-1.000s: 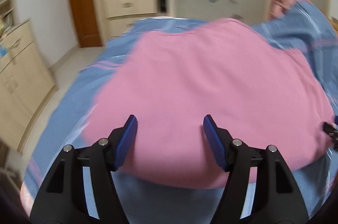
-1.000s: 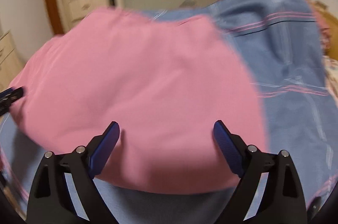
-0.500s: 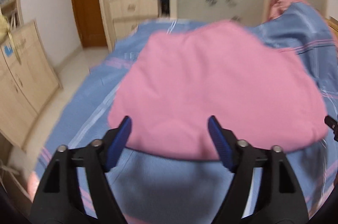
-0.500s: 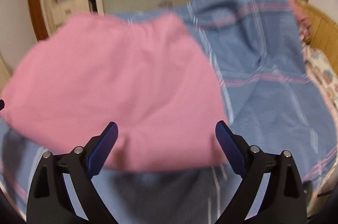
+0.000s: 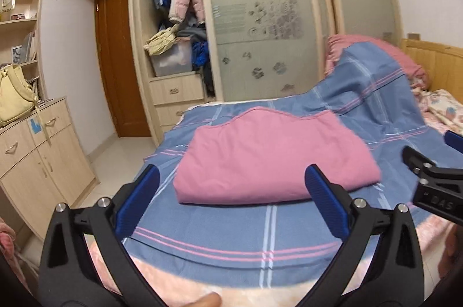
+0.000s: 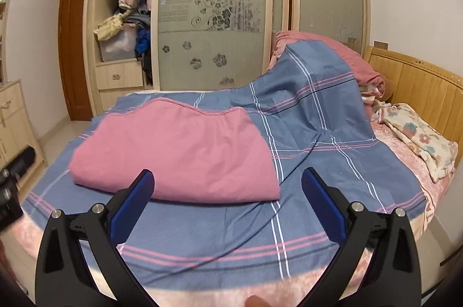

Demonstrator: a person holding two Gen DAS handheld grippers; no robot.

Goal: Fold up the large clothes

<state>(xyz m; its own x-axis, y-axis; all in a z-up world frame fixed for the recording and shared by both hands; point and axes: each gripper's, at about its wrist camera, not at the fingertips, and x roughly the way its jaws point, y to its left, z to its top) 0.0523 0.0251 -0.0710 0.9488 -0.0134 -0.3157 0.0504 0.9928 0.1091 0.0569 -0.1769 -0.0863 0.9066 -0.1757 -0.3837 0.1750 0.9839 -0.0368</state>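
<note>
A pink garment lies folded into a thick flat bundle on the blue plaid sheet of the bed; it also shows in the right wrist view. My left gripper is open and empty, held back from the bundle's near edge. My right gripper is open and empty, near the bundle's front right corner. The right gripper's body shows at the right edge of the left wrist view.
A heaped pink quilt under the blue sheet sits at the bed's far right by the wooden headboard. A floral blanket lies on the right. A wardrobe stands behind the bed, a cabinet on the left.
Both grippers have pulled back and up from the pink bundle, which now lies farther away and whole in view. Both stayed open.
</note>
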